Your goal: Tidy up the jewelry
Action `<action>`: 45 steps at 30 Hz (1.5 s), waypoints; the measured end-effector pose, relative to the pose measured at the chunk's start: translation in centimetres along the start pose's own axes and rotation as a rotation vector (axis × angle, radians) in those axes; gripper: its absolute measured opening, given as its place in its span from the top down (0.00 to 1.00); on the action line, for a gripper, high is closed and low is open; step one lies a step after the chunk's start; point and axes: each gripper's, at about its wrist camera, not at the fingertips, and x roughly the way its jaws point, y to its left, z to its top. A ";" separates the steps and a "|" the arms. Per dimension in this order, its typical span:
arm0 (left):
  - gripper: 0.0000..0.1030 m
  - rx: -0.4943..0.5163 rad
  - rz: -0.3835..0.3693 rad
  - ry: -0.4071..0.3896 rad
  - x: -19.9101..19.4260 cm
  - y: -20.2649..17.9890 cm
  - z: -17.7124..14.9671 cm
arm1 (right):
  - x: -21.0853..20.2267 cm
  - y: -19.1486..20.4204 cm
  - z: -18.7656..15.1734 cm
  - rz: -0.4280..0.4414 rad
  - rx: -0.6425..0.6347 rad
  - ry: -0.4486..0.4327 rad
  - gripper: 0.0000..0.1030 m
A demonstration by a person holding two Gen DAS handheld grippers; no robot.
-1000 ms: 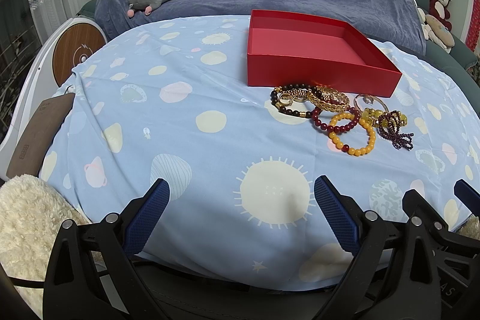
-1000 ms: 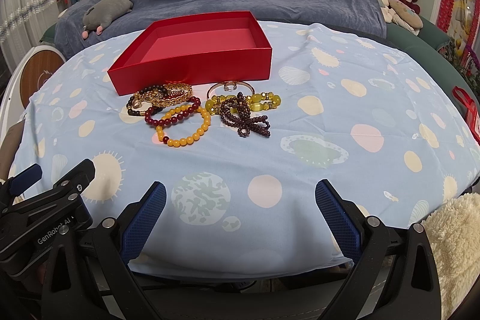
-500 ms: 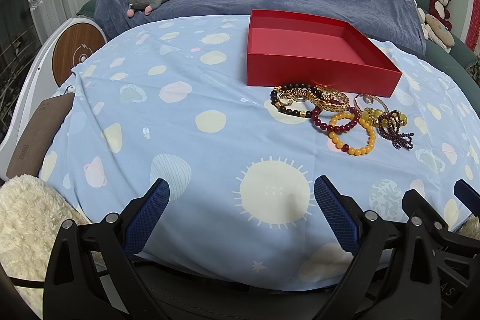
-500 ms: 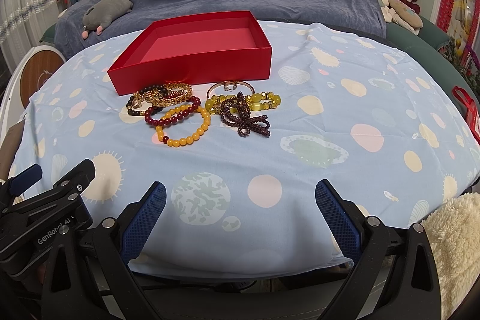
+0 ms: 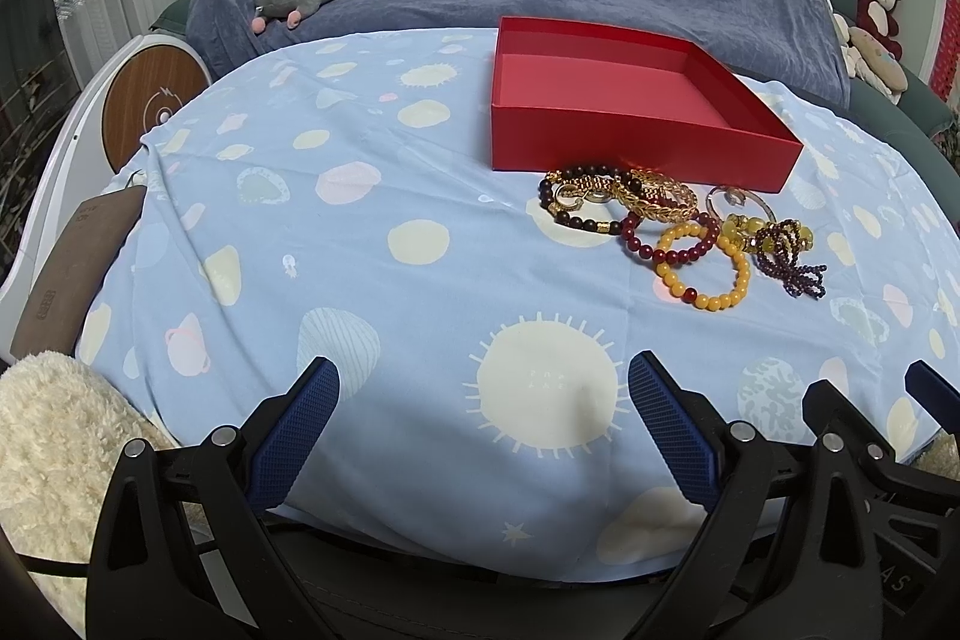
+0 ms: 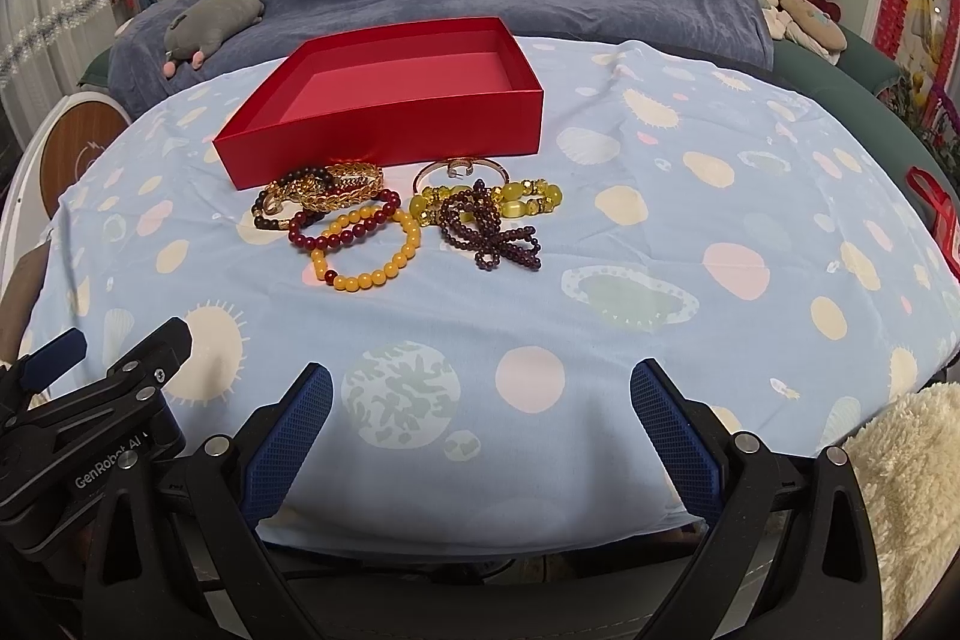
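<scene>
Nothing has moved in the past second: both hand-held grippers hang where they were at the near edge of the bench, which is draped in a pale blue planet-print cloth. The left hand-held gripper and the right hand-held gripper each stand with jaws wide and nothing between them, apparently poised at the start, with no piece yet picked up.

The jewelry lies in a loose heap just in front of the near wall of the red box: a gold chain tangled with a dark bead bracelet, a red bracelet, an orange bracelet nearest, a clear bangle, a yellow-green bracelet and a purple strand. Several overlap, so lifting one may drag another.

The box, open-topped, shows only its bare pink floor. It sits within easy reach of the heap, the likely place for every piece.
</scene>
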 end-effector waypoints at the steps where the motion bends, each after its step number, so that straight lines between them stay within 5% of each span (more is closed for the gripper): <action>1: 0.10 -0.002 -0.007 -0.005 -0.1 0.0 0.1 | -0.1 -0.1 0.1 0.009 0.005 0.001 0.07; 6: 0.09 -0.043 -0.032 -0.043 -0.5 0.5 0.6 | -0.2 -0.2 0.7 0.027 0.004 0.000 0.07; 21: 0.07 -0.063 -0.053 0.041 1.6 0.5 3.5 | 2.4 -1.7 4.5 0.093 0.037 0.041 0.13; 32: 0.07 -0.029 -0.058 0.073 3.3 -1.2 4.8 | 5.8 -1.8 6.9 0.129 0.018 0.080 0.39; 39: 0.07 -0.042 -0.067 0.089 3.8 -1.2 5.2 | 7.8 -1.4 7.1 0.129 -0.024 0.120 0.68; 42: 0.07 -0.062 -0.076 0.090 3.9 -1.0 5.5 | 7.9 -1.3 6.8 0.133 -0.030 0.130 0.89; 45: 0.07 -0.090 -0.092 0.097 4.2 -0.9 6.1 | 7.4 -1.6 6.4 0.145 -0.021 0.121 0.92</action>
